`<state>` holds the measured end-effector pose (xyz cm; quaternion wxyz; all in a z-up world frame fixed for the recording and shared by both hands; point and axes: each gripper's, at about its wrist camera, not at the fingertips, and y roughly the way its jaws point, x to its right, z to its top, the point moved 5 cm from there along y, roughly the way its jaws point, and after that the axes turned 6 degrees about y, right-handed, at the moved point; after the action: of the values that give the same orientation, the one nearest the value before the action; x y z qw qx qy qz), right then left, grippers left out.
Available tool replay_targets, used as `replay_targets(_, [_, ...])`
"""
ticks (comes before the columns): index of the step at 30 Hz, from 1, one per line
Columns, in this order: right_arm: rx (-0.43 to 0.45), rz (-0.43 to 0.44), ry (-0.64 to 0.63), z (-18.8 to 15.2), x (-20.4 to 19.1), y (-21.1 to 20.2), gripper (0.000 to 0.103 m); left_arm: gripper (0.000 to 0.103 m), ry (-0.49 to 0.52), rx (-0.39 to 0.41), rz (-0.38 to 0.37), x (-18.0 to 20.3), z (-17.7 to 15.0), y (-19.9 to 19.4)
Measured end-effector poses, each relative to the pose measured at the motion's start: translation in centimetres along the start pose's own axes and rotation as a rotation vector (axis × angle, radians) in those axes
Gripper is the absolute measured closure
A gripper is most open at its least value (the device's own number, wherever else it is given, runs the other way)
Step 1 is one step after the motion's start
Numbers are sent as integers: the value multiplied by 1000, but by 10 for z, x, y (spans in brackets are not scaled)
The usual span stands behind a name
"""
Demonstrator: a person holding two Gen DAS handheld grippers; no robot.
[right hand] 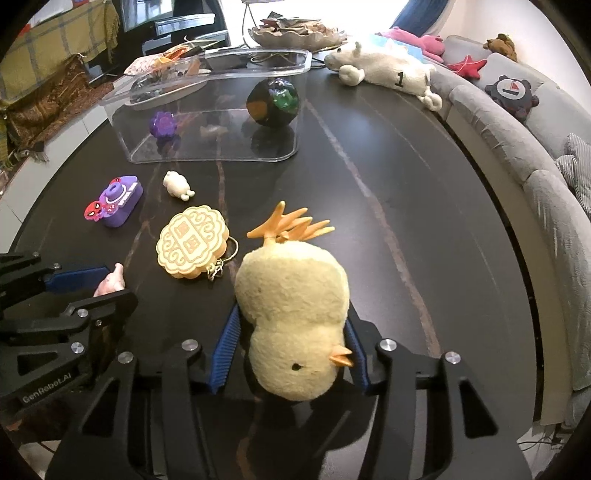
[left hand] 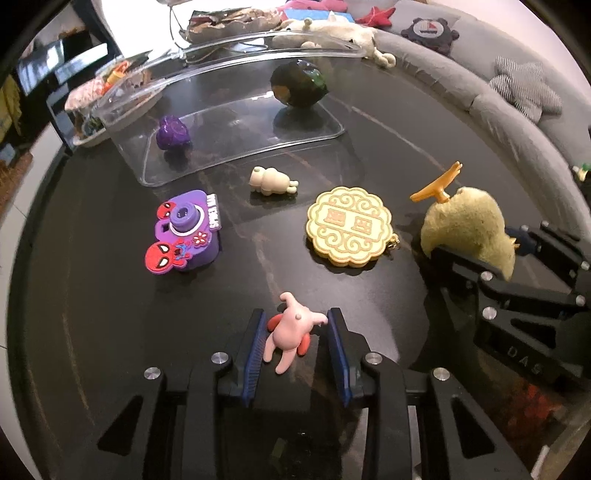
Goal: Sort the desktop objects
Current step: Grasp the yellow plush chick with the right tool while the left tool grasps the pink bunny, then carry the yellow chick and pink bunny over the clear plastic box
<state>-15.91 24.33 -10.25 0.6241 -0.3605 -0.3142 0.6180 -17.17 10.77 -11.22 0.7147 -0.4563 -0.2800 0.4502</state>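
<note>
My left gripper (left hand: 295,325) has its blue pads on both sides of a small pink figure (left hand: 290,334) on the dark table; a gap shows on each side, so it is open around it. My right gripper (right hand: 291,321) is shut on a yellow plush chick (right hand: 295,314), feet pointing away; it also shows in the left wrist view (left hand: 465,229). A clear plastic bin (left hand: 236,110) at the back holds a purple toy (left hand: 173,132) and a dark ball (left hand: 299,84). On the table lie a mooncake keychain (left hand: 349,227), a purple camera toy (left hand: 184,232) and a cream figure (left hand: 269,181).
A white plush animal (right hand: 384,72) lies at the table's far edge. A grey sofa (right hand: 517,140) with cushions curves along the right. Bowls of clutter (right hand: 295,33) stand behind the bin.
</note>
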Motion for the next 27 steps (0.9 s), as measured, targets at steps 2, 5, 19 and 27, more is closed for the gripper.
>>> replay_targets(2, [5,1,11,0,1,-3,55,73,3,17,6,1,2,-3])
replay_targets(5, [13,8,26,1,1,-8,55,73,17,42,-2,4,4,-12])
replay_targets(19, [47,64,25,6,-22,-31,55,73,37,110,-11,7,9,-43])
replay_targets(27, [79,50,11,7,-34,-48,55,73,12,149,-2,-1,9,-60])
